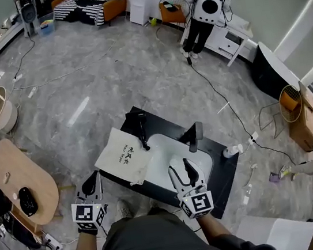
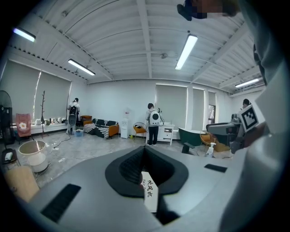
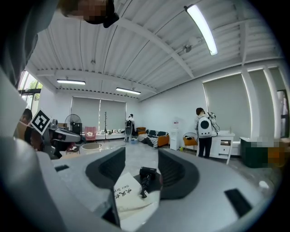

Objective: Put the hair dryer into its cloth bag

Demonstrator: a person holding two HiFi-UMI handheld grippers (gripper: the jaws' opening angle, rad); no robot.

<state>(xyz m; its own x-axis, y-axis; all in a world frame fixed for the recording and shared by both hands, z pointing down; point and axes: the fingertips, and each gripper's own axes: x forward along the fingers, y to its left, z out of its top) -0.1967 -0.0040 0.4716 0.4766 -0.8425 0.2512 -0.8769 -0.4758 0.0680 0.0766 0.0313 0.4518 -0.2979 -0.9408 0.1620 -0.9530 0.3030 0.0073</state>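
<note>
Black hair dryer [image 1: 139, 125] lies touching flat white cloth bag [image 1: 123, 155].

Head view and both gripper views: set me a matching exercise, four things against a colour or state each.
Things:
1. cloth bag
2. hair dryer
3. left tongs
4. right tongs

Descriptions:
A. jaws apart, gripping nothing
B. black, overlapping the bag's far edge
C. jaws together
D. white with print, lying flat

Pairs: 1-D, 2-B, 3-C, 4-A
</note>
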